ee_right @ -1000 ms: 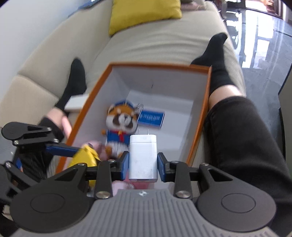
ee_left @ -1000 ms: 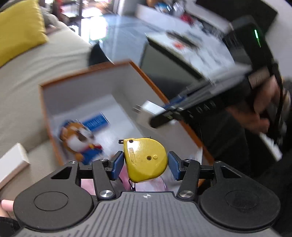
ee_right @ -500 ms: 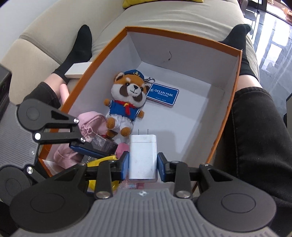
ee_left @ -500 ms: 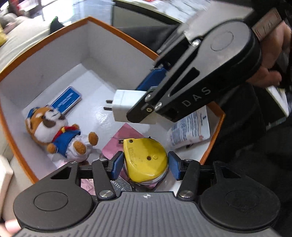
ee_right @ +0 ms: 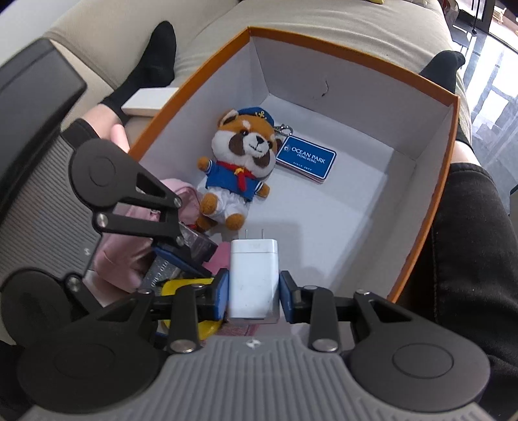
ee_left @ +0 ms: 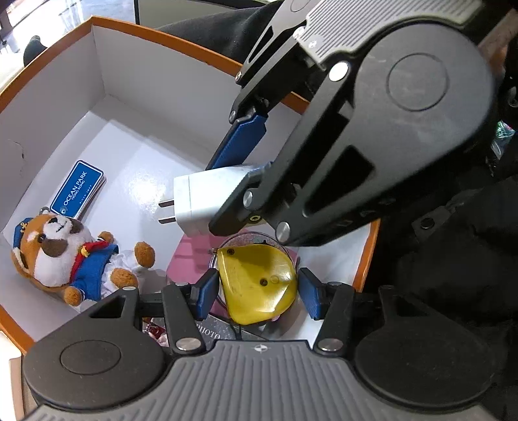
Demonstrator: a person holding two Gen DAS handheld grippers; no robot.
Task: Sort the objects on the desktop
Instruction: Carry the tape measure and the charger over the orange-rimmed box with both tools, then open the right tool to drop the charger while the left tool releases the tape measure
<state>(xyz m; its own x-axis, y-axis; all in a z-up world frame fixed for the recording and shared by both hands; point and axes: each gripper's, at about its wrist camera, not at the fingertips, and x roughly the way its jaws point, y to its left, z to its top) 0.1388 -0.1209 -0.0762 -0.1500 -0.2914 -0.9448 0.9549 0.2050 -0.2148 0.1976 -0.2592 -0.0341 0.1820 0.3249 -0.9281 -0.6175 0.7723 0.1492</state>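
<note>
An orange-rimmed white box (ee_left: 194, 48) (ee_right: 450, 181) holds the sorted items. My left gripper (ee_left: 257, 293) is open inside the box; a yellow tape measure (ee_left: 257, 285) lies between its pads, with gaps on both sides, on pink items. My right gripper (ee_right: 254, 293) is shut on a white wall charger (ee_right: 254, 278) (ee_left: 207, 197), held low over the box floor, prongs pointing forward. The right gripper crosses just above the left one. A red panda plush (ee_left: 61, 252) (ee_right: 241, 162) and a blue Ocean Park tag (ee_left: 77, 189) (ee_right: 306, 160) lie in the box.
A pink pouch (ee_right: 123, 246) and a dark photo card (ee_left: 213, 333) lie in the box's near corner. The box rests on a beige sofa (ee_right: 291, 16) between a person's black-clad legs (ee_right: 469, 259). A white block (ee_right: 149, 102) lies outside the box.
Both grippers have dropped lower into the box. The left jaws have opened, and the yellow tape measure now rests loose between them. The right gripper still grips the charger.
</note>
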